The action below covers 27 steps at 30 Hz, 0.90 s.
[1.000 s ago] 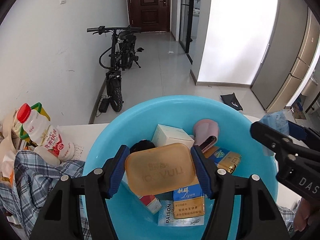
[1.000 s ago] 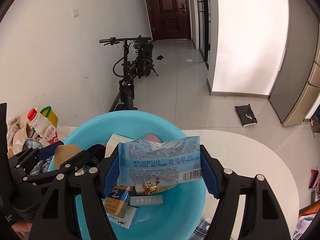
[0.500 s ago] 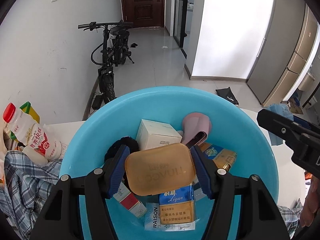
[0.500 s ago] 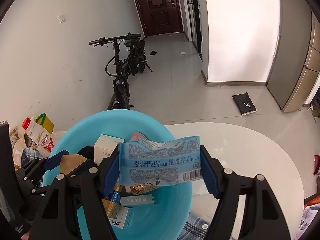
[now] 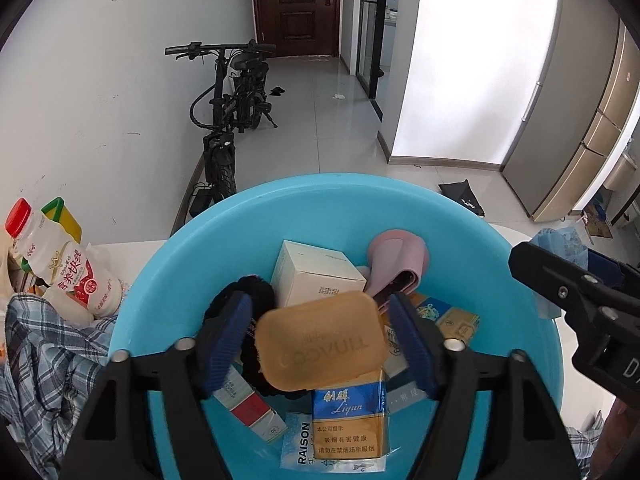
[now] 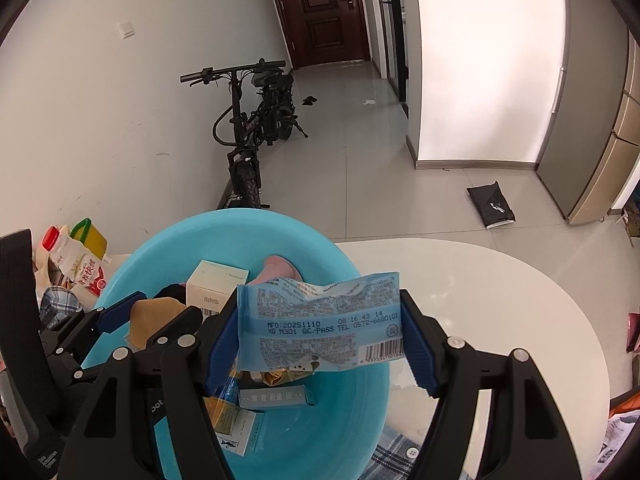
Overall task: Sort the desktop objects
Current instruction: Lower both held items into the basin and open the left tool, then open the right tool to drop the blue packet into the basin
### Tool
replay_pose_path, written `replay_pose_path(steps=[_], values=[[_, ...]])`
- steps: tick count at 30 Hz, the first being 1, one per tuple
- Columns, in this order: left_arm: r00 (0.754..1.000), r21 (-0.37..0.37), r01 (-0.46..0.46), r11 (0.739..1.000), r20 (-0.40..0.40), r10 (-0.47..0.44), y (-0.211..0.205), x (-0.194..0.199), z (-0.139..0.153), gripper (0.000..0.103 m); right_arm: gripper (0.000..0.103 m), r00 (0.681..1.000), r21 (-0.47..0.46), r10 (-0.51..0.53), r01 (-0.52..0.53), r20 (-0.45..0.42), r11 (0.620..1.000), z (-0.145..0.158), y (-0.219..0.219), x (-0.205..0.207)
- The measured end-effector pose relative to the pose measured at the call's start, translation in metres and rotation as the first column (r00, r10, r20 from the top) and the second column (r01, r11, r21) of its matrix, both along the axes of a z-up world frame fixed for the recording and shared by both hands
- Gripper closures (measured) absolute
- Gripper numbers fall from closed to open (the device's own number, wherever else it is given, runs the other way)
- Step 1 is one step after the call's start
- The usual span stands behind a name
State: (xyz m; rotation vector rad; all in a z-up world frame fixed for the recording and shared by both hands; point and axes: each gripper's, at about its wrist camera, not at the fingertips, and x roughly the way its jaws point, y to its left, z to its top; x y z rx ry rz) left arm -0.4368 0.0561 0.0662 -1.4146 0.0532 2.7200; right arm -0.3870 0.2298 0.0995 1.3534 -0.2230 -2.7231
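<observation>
Above a cluttered blue basin [image 5: 192, 248], the left gripper [image 5: 320, 336], fingers spread, barely touched an amber soap bar [image 5: 320, 340]; the right gripper [image 6: 320, 336] clamped a blue packet [image 6: 320, 320] stamped "MFG:20251110", over a "Liqun" carton [image 5: 350, 424].

left claw [image 5: 320, 340] spread open, pads clear of contact, right claw [image 6: 320, 336] clamped tight, both side by side

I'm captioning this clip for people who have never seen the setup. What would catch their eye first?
The big turquoise basin heaped with small boxes and packets fills the foreground on the white table. Over it, the left gripper has opened around an amber soap bar, while the right gripper clamps a blue snack packet. Behind, a black bicycle stands by the wall.
</observation>
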Motion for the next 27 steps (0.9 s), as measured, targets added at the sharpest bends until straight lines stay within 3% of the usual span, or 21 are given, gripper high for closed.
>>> replay_pose_path(steps=[1, 6, 12, 16, 23, 27], values=[[1.000, -0.001, -0.005, 1.000, -0.011, 0.005, -0.001, 0.001, 0.001, 0.004, 0.033, 1.000, -0.001, -0.001, 0.001, 0.000, 1.000, -0.001, 0.000, 0.000], [0.996, 0.045, 0.028, 0.999, -0.080, -0.025, -0.008, 0.013, 0.011, 0.003, 0.033, 1.000, -0.011, -0.007, 0.007, 0.003, 1.000, -0.002, -0.003, -0.001], [0.996, -0.001, 0.048, 0.999, -0.069, -0.048, -0.012, 0.016, 0.011, 0.003, 0.033, 1.000, -0.003, -0.003, 0.003, -0.009, 1.000, 0.004, -0.008, 0.001], [0.996, -0.071, 0.051, 0.996, -0.067, -0.056, -0.023, 0.018, 0.007, 0.003, 0.033, 1.000, 0.016, 0.014, -0.014, -0.015, 1.000, 0.007, -0.015, 0.003], [0.997, 0.010, 0.006, 1.000, -0.075, -0.005, -0.054, 0.022, 0.014, 0.003, 0.033, 1.000, 0.009, 0.015, -0.015, -0.008, 1.000, 0.003, -0.022, 0.000], [0.997, 0.008, 0.001, 1.000, -0.073, 0.000, -0.061, 0.023, 0.014, 0.003, 0.033, 1.000, 0.017, 0.016, -0.016, 0.001, 1.000, -0.002, -0.027, 0.000]])
